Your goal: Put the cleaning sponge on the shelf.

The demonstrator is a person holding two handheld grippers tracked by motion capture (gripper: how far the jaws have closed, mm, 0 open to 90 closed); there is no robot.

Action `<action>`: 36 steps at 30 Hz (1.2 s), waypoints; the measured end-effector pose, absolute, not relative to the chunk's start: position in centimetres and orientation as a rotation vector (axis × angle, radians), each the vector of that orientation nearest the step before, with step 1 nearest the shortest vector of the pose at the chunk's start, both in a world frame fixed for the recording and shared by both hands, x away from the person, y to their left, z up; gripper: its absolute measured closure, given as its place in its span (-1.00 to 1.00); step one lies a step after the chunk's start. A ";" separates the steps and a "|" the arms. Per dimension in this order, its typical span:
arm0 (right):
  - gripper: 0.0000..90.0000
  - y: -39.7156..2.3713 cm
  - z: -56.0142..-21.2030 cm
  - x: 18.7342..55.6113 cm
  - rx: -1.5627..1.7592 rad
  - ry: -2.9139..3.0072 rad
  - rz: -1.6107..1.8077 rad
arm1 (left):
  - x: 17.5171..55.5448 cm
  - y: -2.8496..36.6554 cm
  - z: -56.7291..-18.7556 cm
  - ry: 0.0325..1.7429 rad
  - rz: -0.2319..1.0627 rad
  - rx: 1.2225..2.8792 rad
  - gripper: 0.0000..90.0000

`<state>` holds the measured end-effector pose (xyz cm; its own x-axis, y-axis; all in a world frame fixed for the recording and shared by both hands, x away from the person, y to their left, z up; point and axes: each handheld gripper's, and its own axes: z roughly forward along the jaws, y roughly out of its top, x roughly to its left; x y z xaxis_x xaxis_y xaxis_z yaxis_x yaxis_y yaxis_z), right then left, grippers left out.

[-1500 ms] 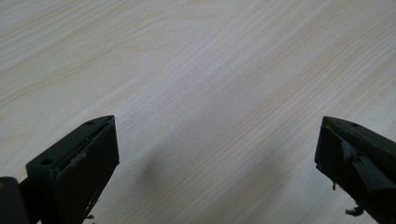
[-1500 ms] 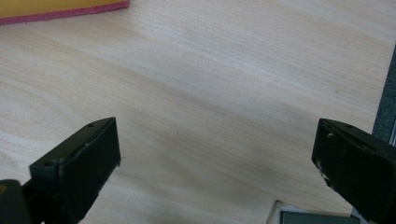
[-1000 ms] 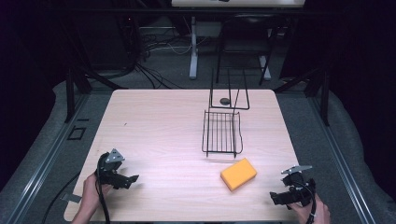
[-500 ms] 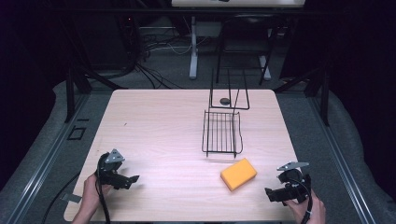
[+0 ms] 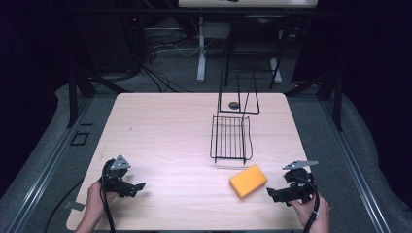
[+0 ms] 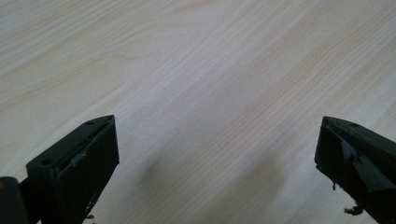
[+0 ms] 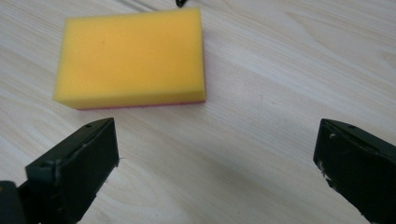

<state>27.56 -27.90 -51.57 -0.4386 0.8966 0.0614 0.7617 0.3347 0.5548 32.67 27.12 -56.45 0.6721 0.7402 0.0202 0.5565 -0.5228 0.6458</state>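
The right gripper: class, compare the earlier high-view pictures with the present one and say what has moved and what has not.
The right gripper has slid left across the table towards the yellow sponge, jaws open, with nothing taken hold of. The sponge, the black wire rack, the small dark disc and the left gripper have stayed where they were.

Bare tabletop (image 5: 160, 141) between right gripper (image 5: 270, 192) and sponge (image 5: 248, 181); wire rack (image 5: 230, 138) just beyond the sponge.

black two-jaw grippers (image 5: 273, 192), grey three-cornered top plates, trailing black cables, scuffed jaws
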 end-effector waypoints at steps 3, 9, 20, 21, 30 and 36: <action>-1.00 -27.6 -51.7 28.2 1.496 2.358 0.776 | 32.6 27.1 -56.4 0.992 0.388 2.276 -1.00; -1.00 -27.2 -51.6 29.0 1.497 2.347 0.799 | 32.6 27.1 -56.4 0.994 0.381 2.273 -1.00; -1.00 -25.7 -51.9 31.1 1.499 2.383 0.832 | 32.6 27.1 -56.4 1.000 0.369 2.272 -1.00; -1.00 -25.6 -52.0 31.3 1.499 2.387 0.829 | 32.7 27.1 -56.4 1.002 0.368 2.269 -1.00; -1.00 -25.1 -52.2 32.4 1.521 2.383 0.860 | 32.7 27.1 -56.5 1.001 0.364 2.272 -1.00; -0.68 -25.1 -52.7 32.9 1.565 2.364 0.883 | 32.7 27.1 -56.5 1.001 0.361 2.274 -1.00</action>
<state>32.92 -25.14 -52.69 -0.4339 0.8838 0.1747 0.7818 0.2730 0.5606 32.69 27.07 -56.54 0.6754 0.7374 0.0003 0.5677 -0.5202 0.6380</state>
